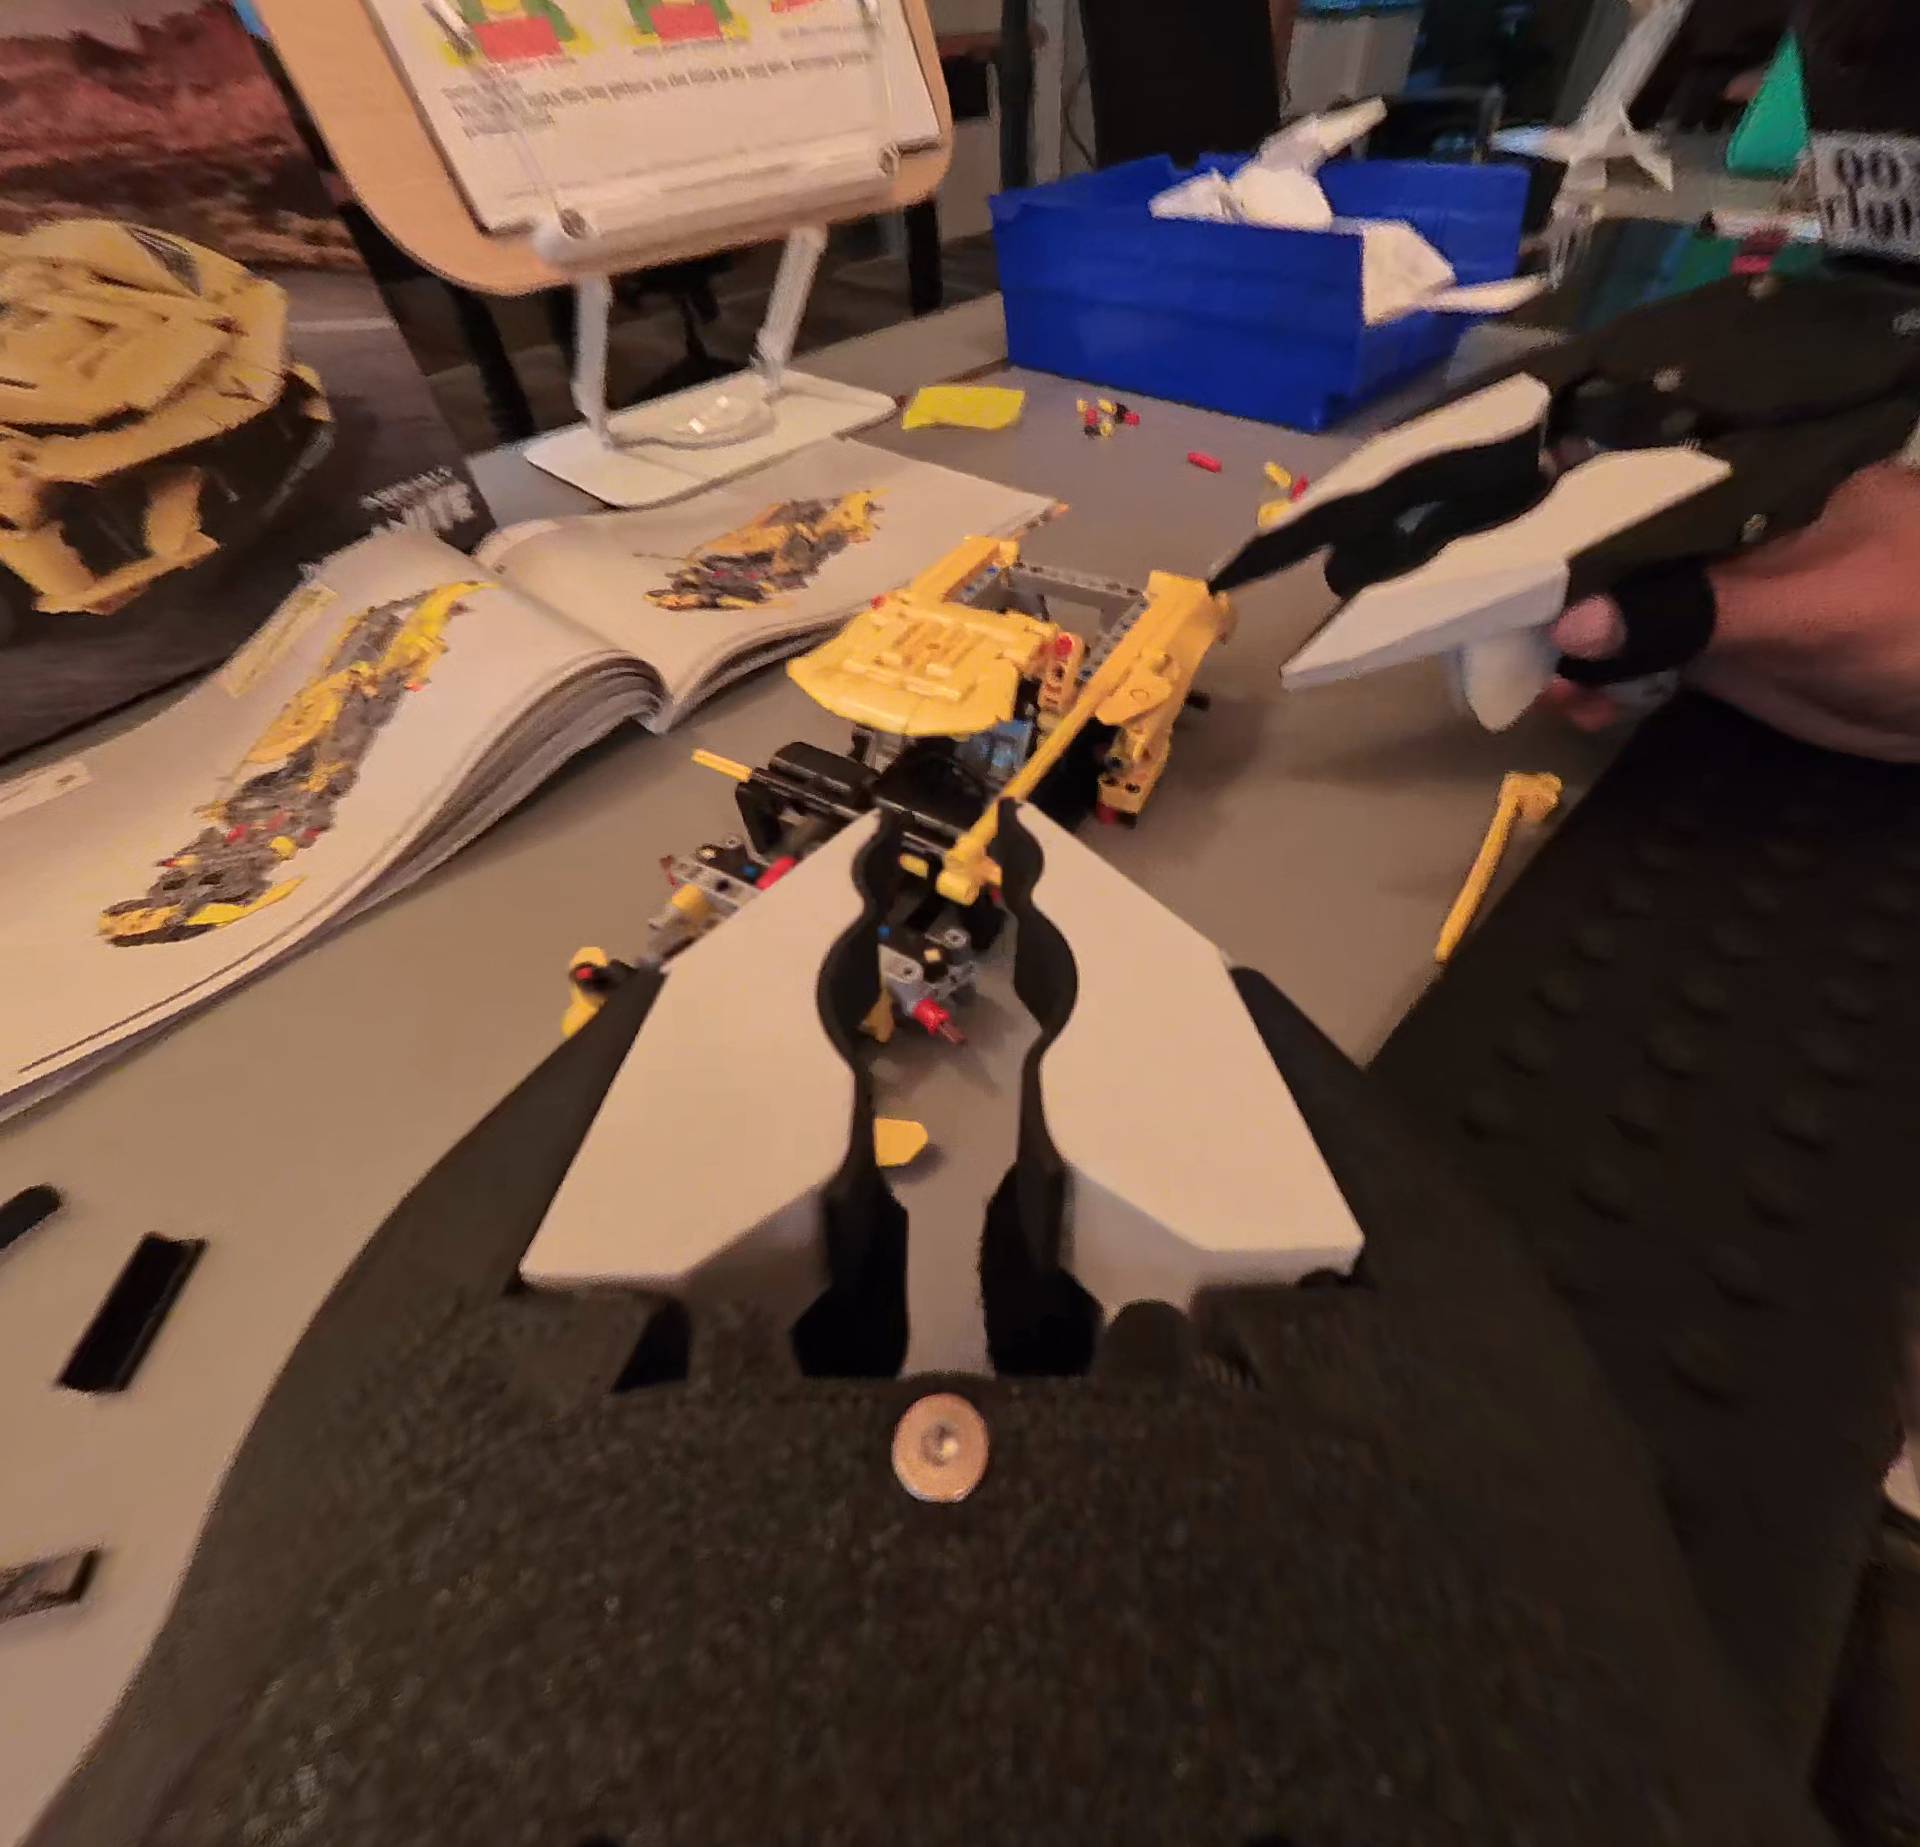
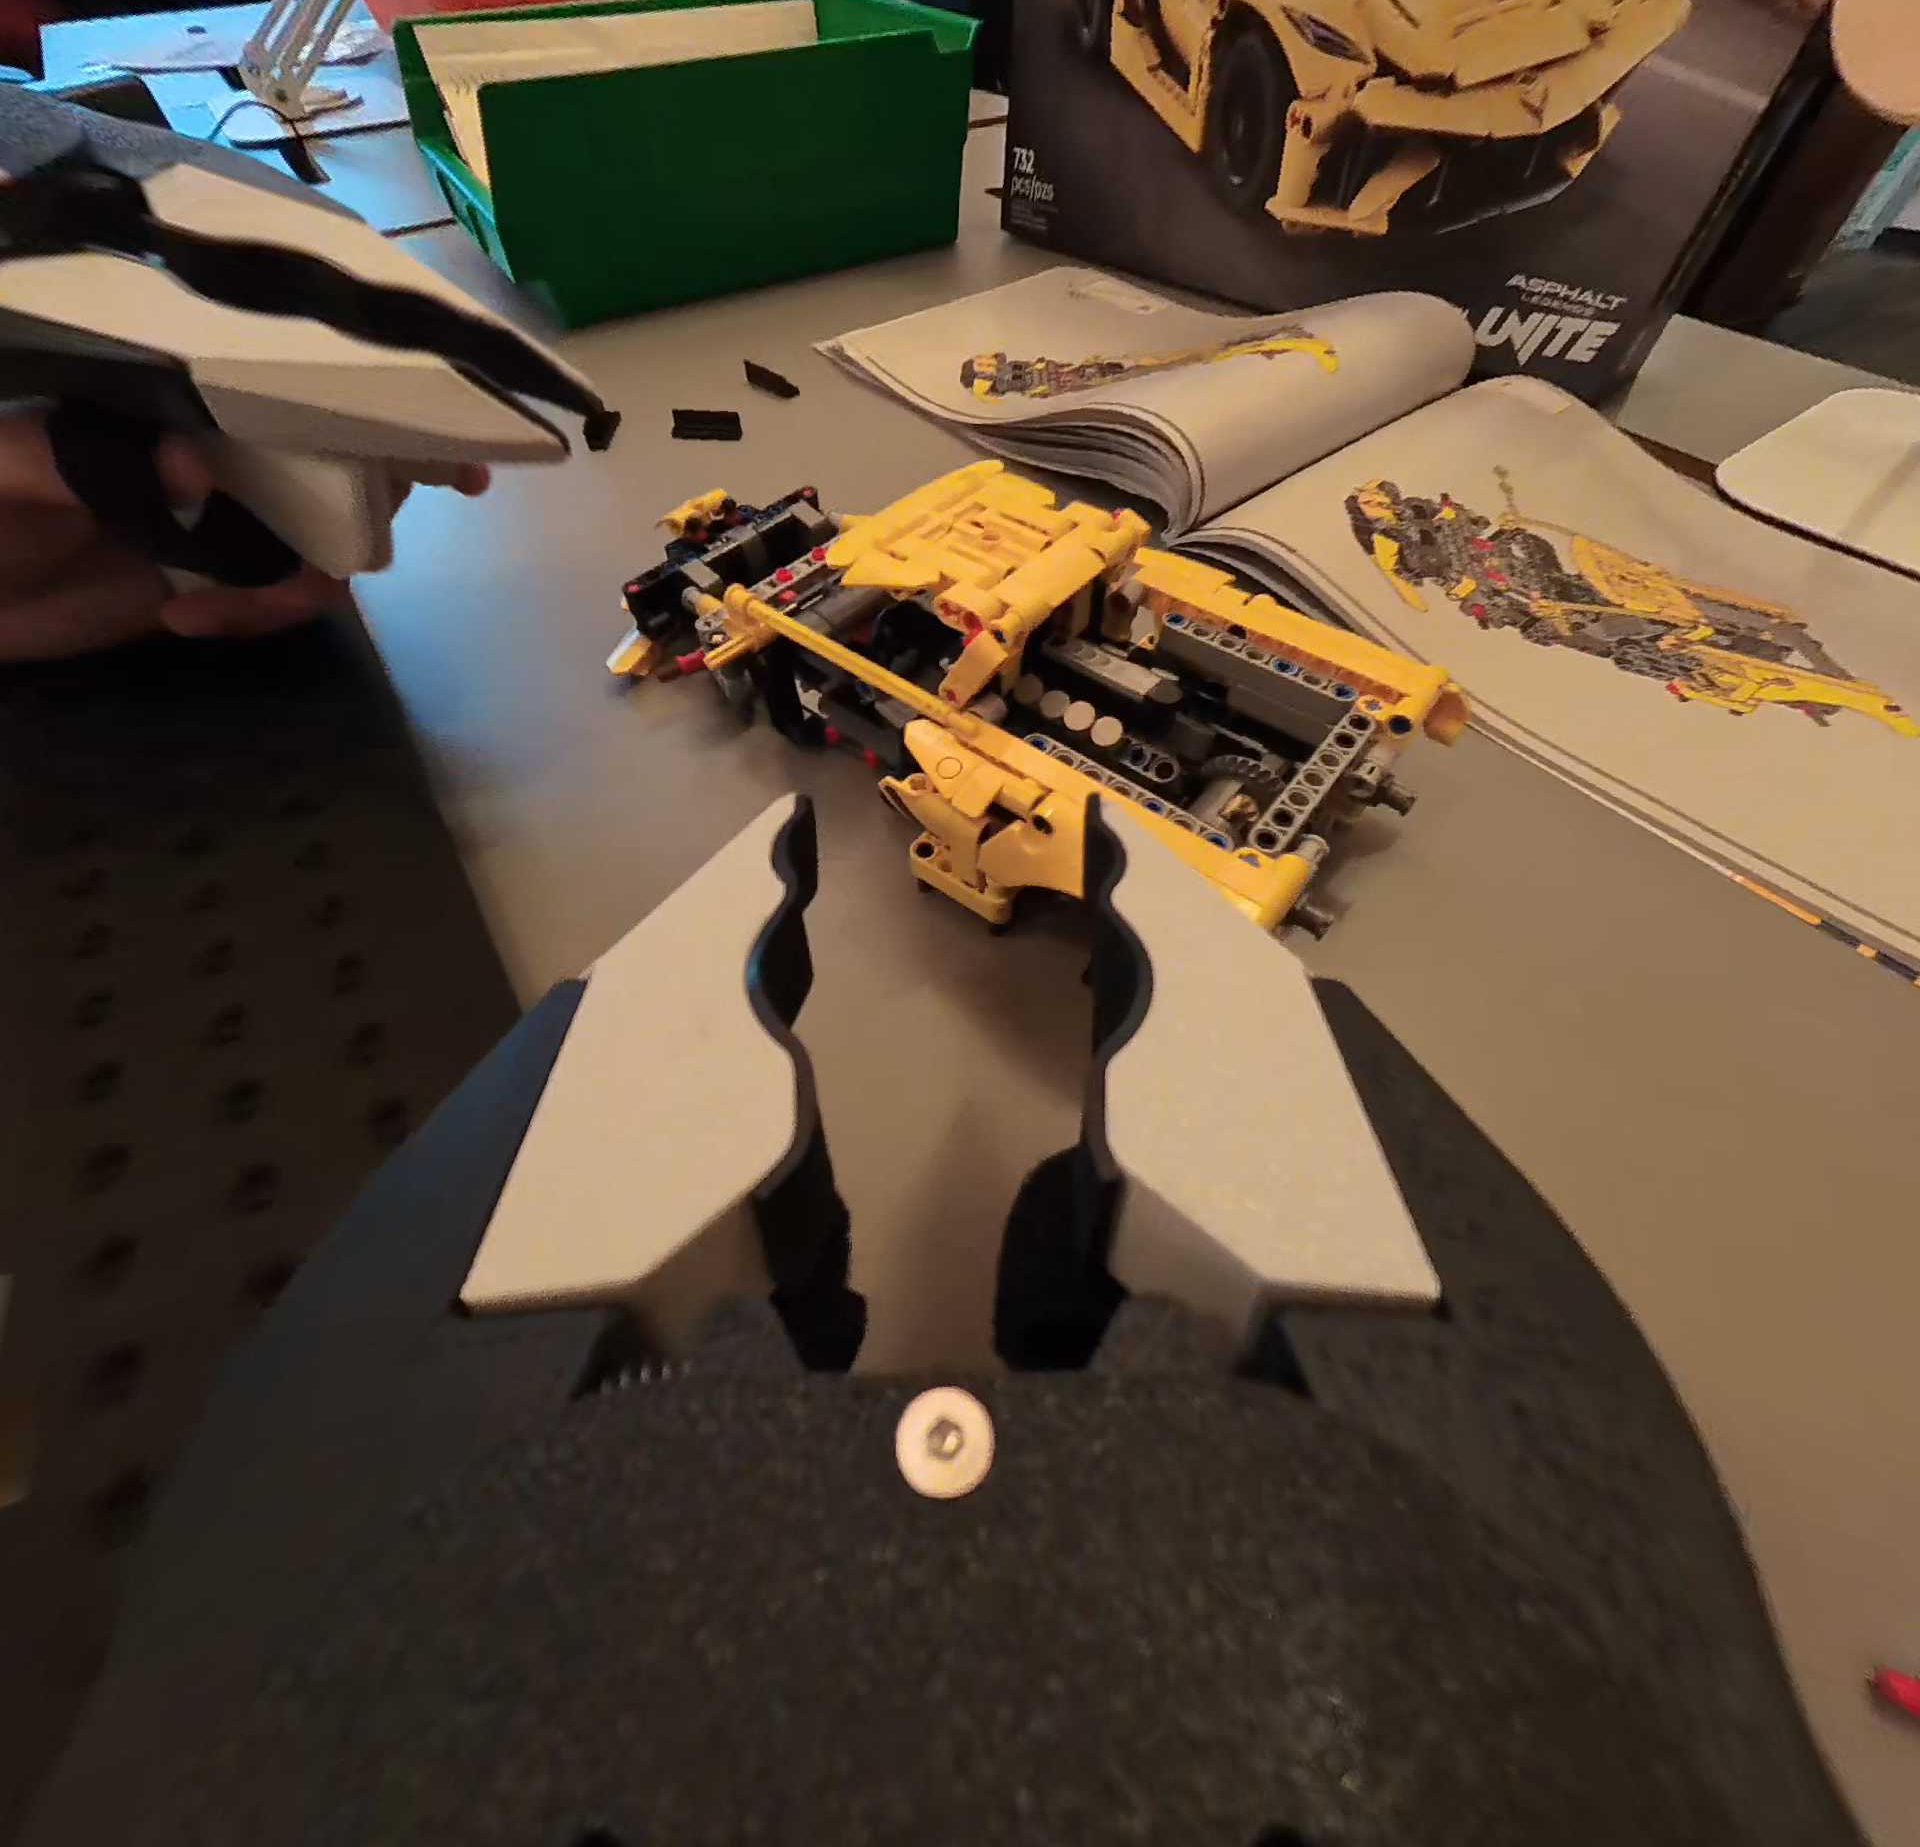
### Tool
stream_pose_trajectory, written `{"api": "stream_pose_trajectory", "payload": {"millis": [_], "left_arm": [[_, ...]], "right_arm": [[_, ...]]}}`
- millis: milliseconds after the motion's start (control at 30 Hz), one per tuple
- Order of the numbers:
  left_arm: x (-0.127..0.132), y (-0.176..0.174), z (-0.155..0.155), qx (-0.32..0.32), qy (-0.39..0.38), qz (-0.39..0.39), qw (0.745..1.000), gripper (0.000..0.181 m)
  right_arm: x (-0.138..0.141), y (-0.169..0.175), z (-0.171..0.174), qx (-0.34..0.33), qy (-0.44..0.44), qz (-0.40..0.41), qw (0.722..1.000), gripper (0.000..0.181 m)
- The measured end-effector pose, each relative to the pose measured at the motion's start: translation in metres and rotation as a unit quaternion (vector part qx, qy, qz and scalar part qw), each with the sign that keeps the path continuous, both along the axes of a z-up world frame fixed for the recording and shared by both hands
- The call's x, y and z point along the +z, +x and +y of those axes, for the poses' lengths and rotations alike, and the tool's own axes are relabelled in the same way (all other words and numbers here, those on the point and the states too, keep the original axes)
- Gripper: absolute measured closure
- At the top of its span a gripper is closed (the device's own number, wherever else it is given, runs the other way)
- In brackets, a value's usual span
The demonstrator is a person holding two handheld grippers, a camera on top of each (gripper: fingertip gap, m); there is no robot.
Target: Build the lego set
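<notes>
The part-built yellow and black lego car lies on the grey table, with a long yellow rod slanting along its side. It also shows in the right wrist view, rod included. My left gripper is narrowly open and empty, hovering just short of the car's front end; it shows at the upper left of the right wrist view. My right gripper is wide open and empty, its right fingertip against the car's yellow side panel. It shows from the side in the left wrist view.
The open manual lies beyond the car, with the set's box behind it. A blue bin, a green bin and a sheet stand stand at the back. Loose pieces: a yellow bar, black bits. A black mat borders the table.
</notes>
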State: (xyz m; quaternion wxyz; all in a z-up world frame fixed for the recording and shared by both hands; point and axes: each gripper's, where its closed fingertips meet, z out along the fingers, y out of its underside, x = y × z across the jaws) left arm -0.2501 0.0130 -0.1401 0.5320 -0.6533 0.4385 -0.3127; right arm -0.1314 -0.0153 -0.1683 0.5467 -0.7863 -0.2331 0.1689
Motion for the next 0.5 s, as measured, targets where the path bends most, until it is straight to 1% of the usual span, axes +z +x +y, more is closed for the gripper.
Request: {"api": "stream_pose_trajectory", "payload": {"millis": [67, 133, 233, 300, 367, 433, 500], "left_arm": [[-0.013, 0.009, -0.007, -0.034, -0.018, 0.039, 0.999, 0.161], [-0.023, 0.016, -0.008, -0.061, -0.053, 0.064, 0.995, 0.156], [-0.026, 0.021, -0.001, -0.091, -0.095, 0.065, 0.989, 0.155], [-0.029, 0.023, 0.004, -0.097, -0.081, 0.081, 0.989, 0.155], [-0.038, 0.027, 0.005, -0.115, -0.062, 0.117, 0.985, 0.152], [-0.046, 0.034, 0.004, -0.132, -0.052, 0.144, 0.979, 0.148], [-0.047, 0.041, 0.005, -0.138, -0.041, 0.157, 0.977, 0.148]], "right_arm": [[-0.001, -0.001, 0.000, 0.003, -0.005, 0.002, 1.000, 0.131], [-0.003, -0.002, 0.000, 0.007, -0.011, 0.002, 1.000, 0.131], [-0.001, -0.003, -0.001, 0.011, -0.005, 0.006, 1.000, 0.132], [-0.001, -0.004, -0.002, 0.014, -0.005, 0.008, 1.000, 0.132], [-0.005, -0.005, 0.000, 0.015, -0.011, -0.002, 1.000, 0.130], [-0.008, -0.009, 0.002, 0.018, -0.010, -0.022, 1.000, 0.128], [-0.009, -0.011, 0.004, 0.020, 0.002, -0.051, 0.999, 0.128]]}}
